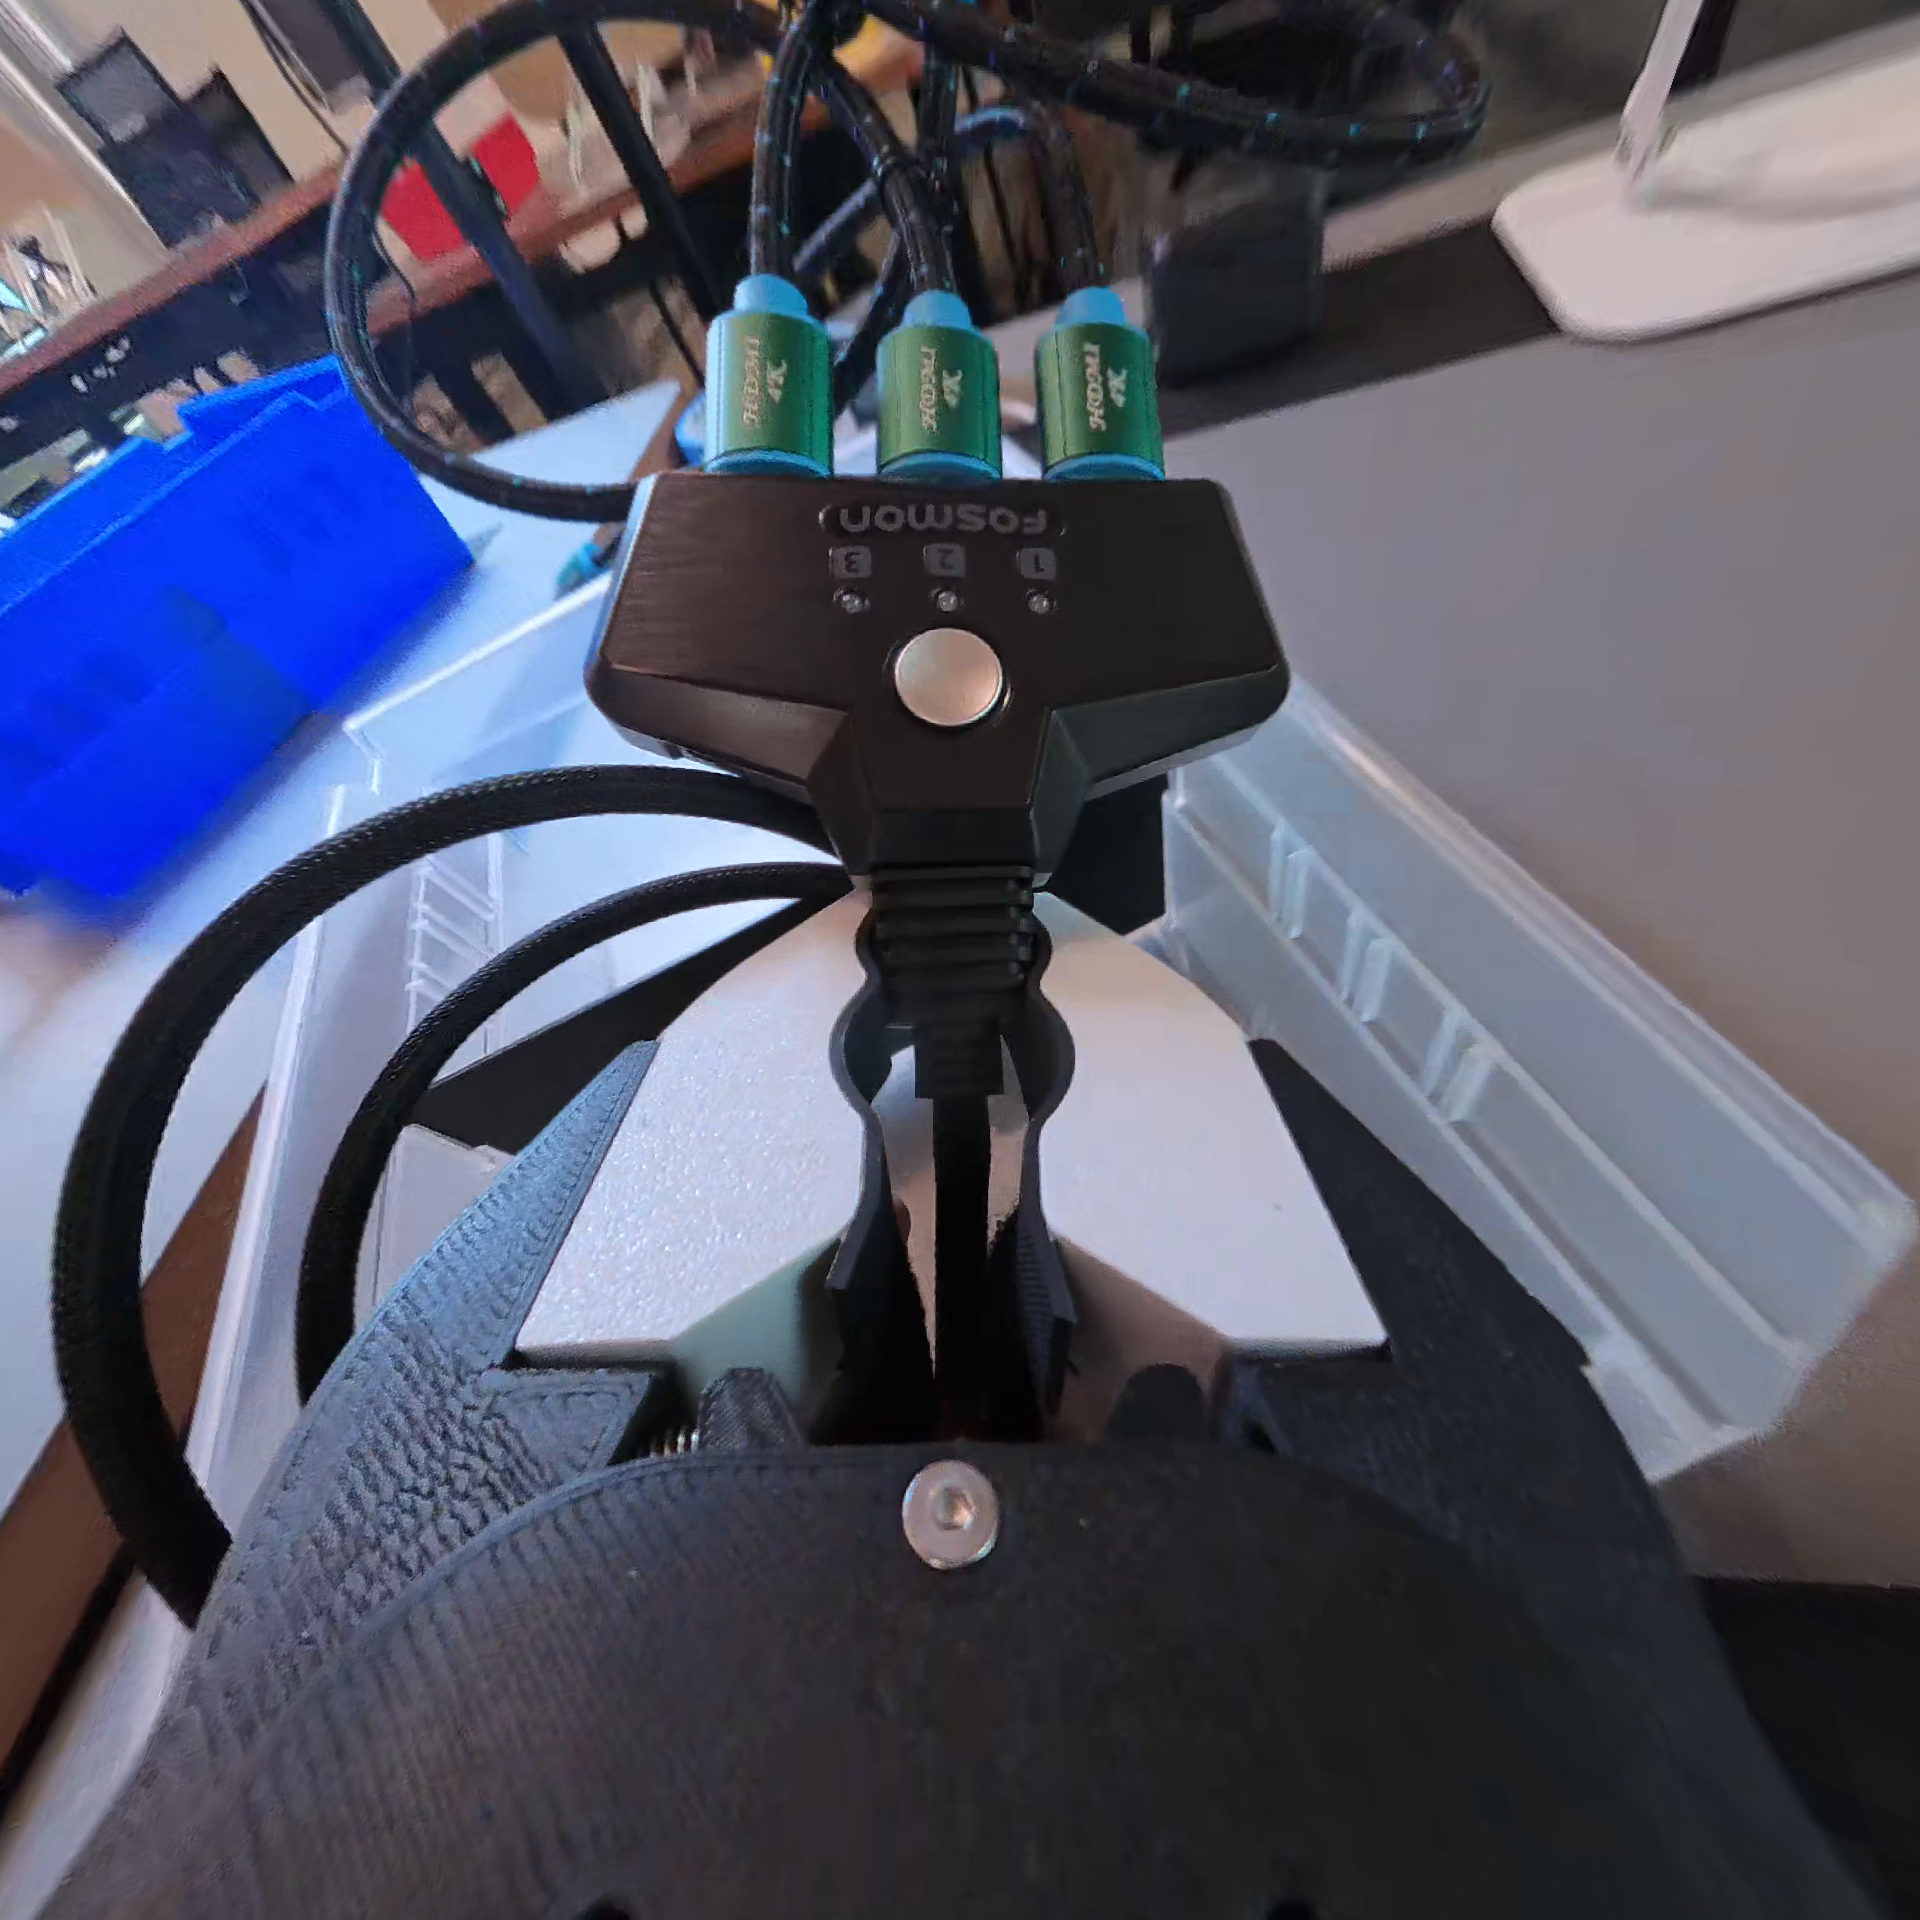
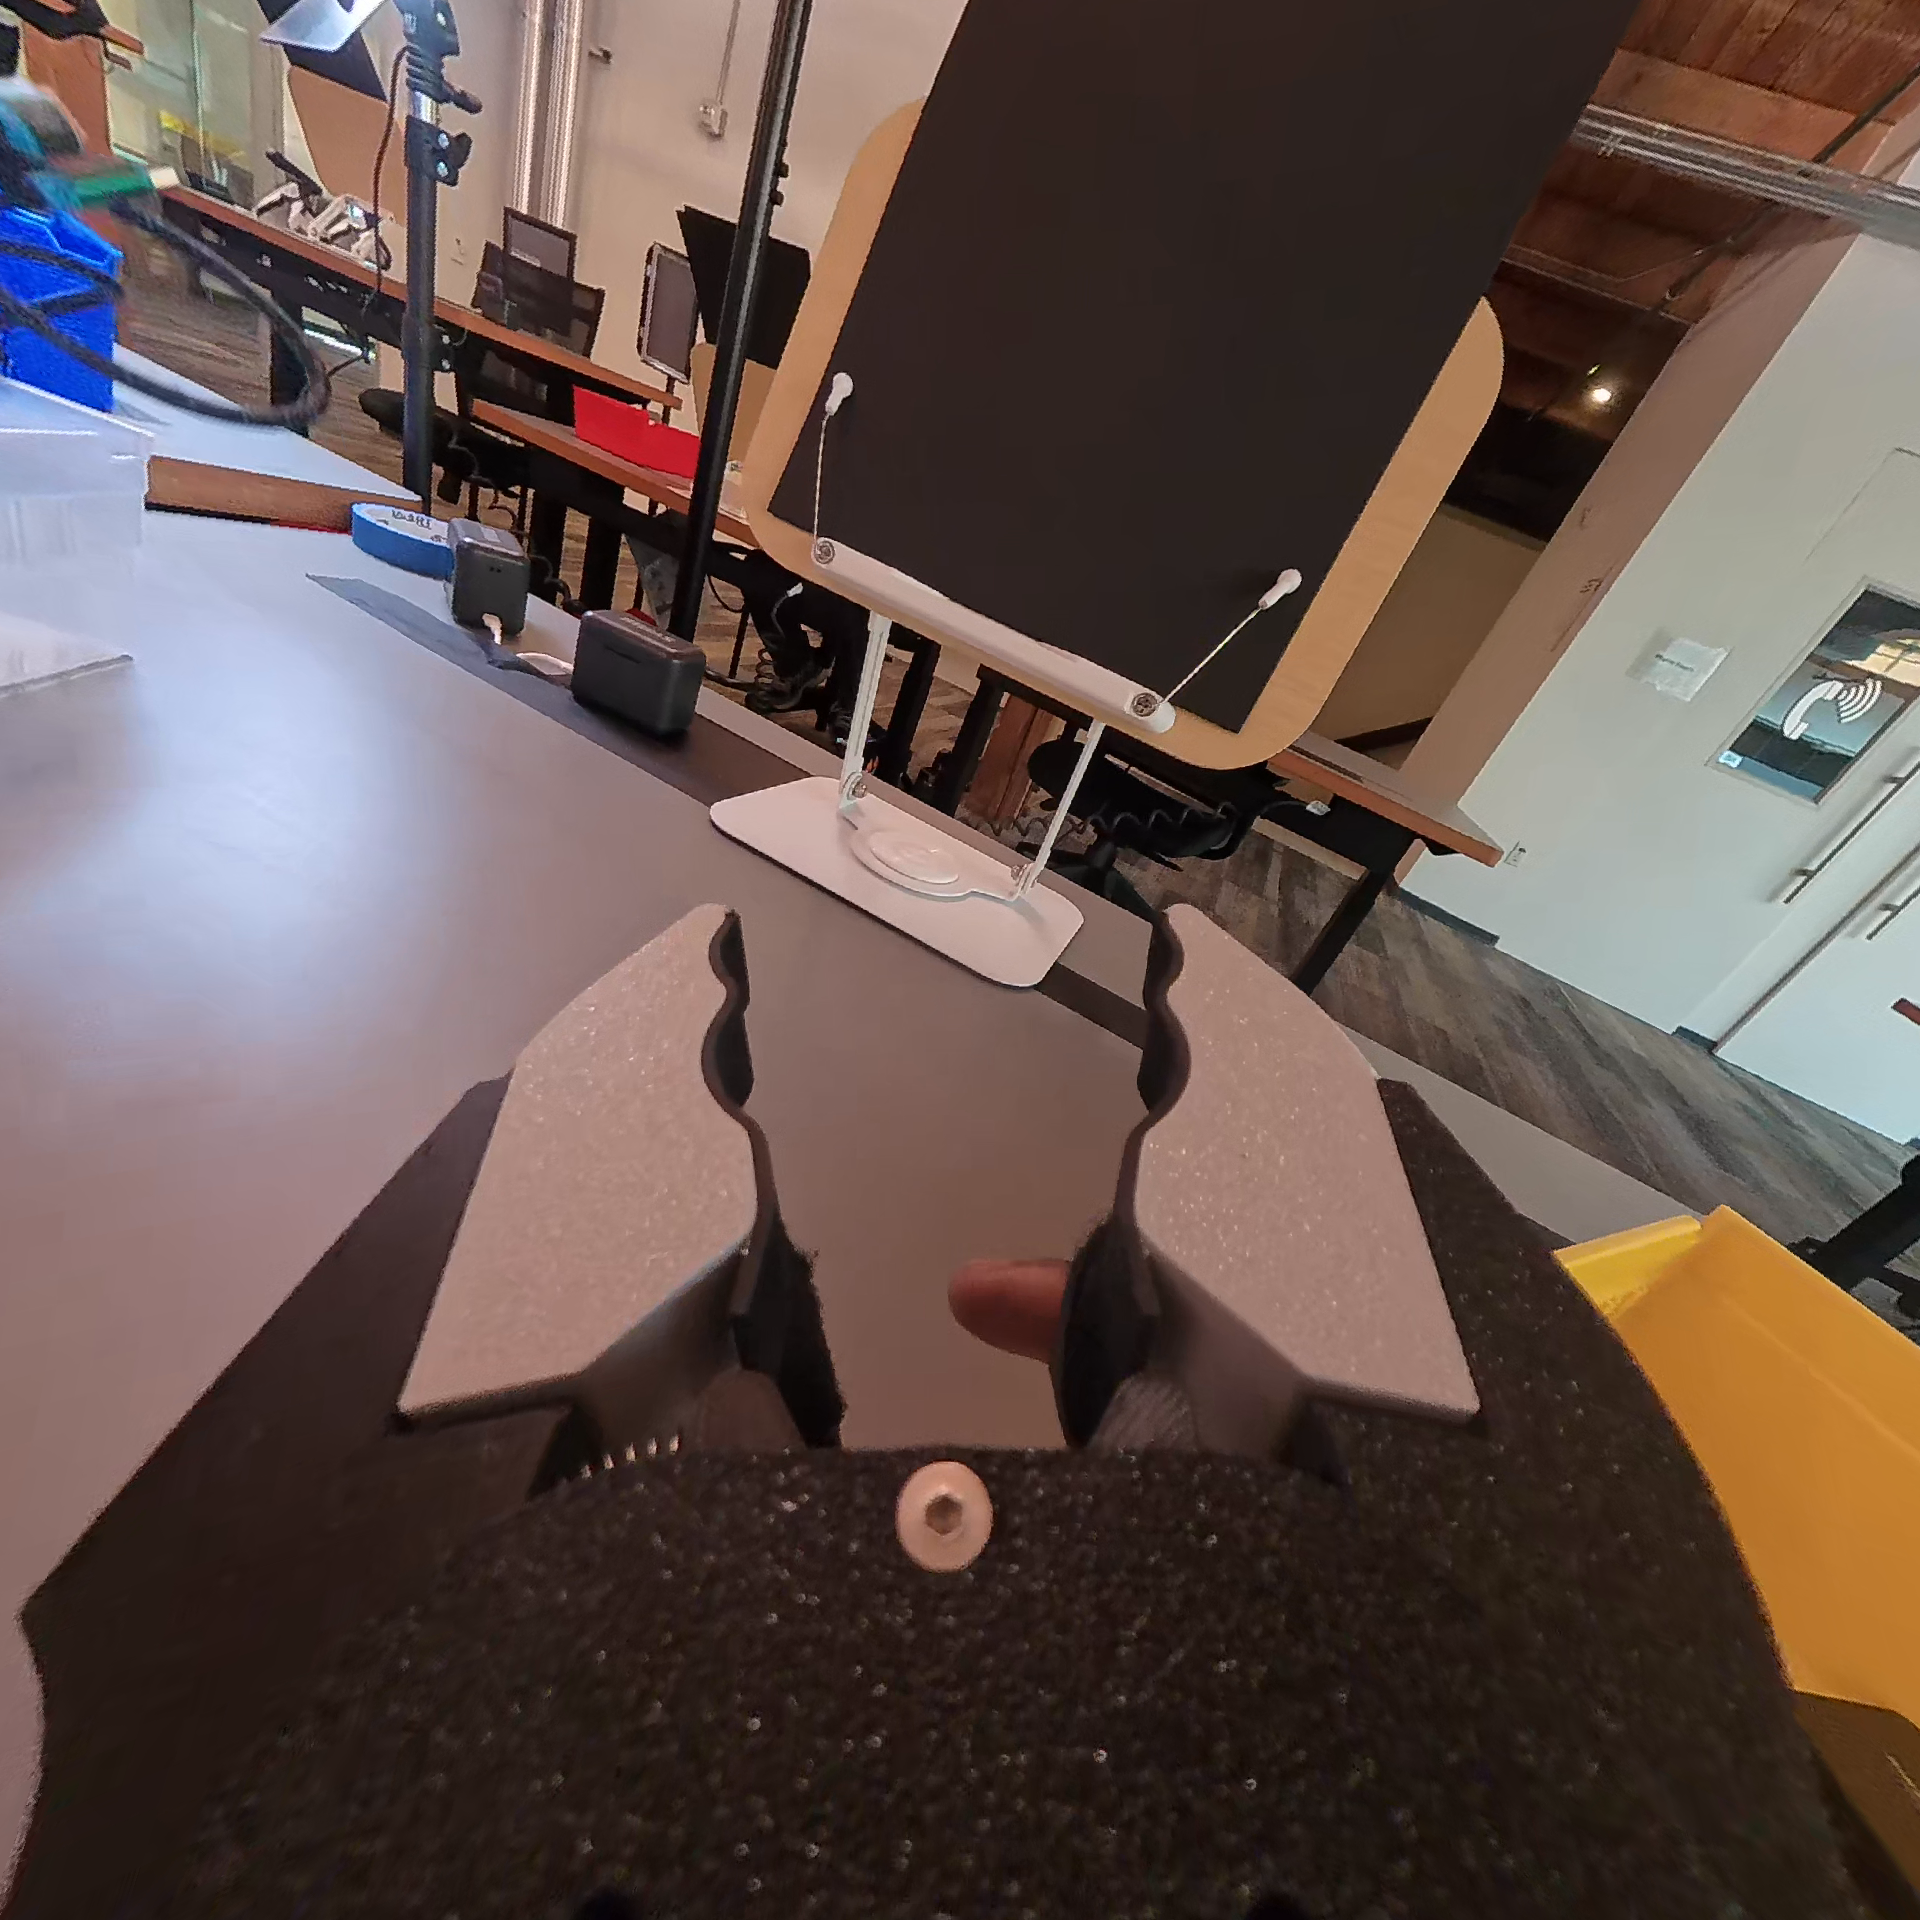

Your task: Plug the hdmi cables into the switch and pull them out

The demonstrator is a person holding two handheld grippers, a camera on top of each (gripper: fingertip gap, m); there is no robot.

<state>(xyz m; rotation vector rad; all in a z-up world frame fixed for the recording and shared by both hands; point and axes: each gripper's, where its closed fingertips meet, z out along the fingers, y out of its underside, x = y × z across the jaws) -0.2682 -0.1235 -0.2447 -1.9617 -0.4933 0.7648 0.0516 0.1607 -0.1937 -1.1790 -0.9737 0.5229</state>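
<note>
- Black switch sat clamped in your left hand-held gripper: fingers closed tight on the ribbed strain relief of its own tail cable, body held up above a clear plastic bin.
- Three hdmi cables with green-and-teal plugs were all seated side by side in the switch's far edge; their braided leads looped up and back.
- Tail cable curled off to the left of the gripper.
- Blue bin stood to the left on the desk.
- Your right hand-held gripper was wide open, nothing between the fingers, hovering over bare desk.
- Ahead of it: a white stand carrying a dark panel; a yellow bin at its right.
</note>
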